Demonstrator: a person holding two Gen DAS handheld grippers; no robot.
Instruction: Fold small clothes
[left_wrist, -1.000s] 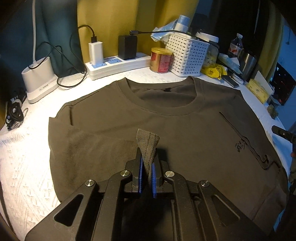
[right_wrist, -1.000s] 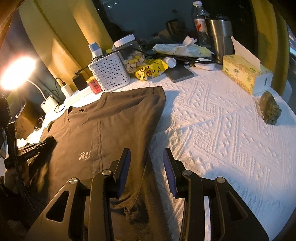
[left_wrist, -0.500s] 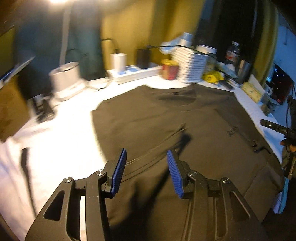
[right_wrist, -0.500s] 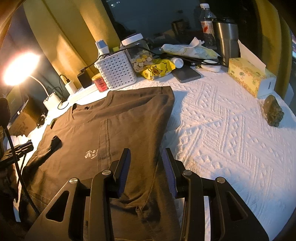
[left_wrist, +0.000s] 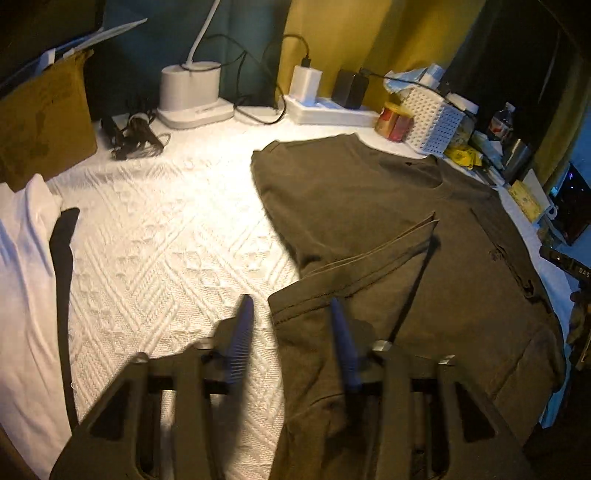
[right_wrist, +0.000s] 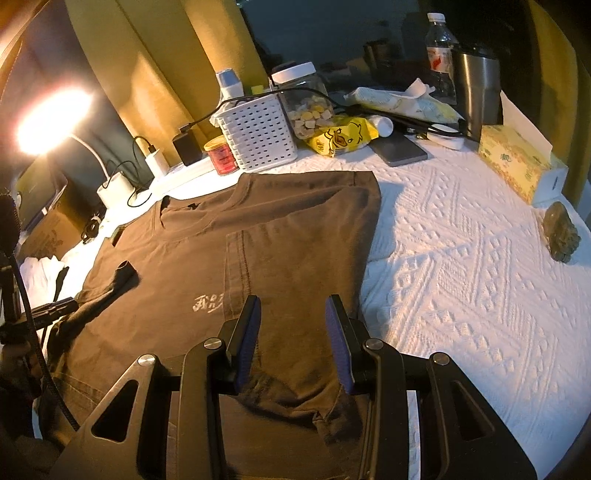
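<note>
With both sleeves already turned in over the brown T-shirt (right_wrist: 295, 236) lying flat mid-table, we judge the body folds remain. Our left gripper (left_wrist: 291, 332) and right gripper (right_wrist: 291, 328) hang wide and empty at its six-o'clock hem. White basket (right_wrist: 258, 133) at twelve and tissue box (right_wrist: 517, 162) at two stand clear.

A lived-in home room: yellow curtains (right_wrist: 122, 66), a white quilted spread (right_wrist: 461, 258), and along its far edge a tissue box (right_wrist: 513, 162), snack jar (right_wrist: 306, 99) and power strip (left_wrist: 332, 110).
</note>
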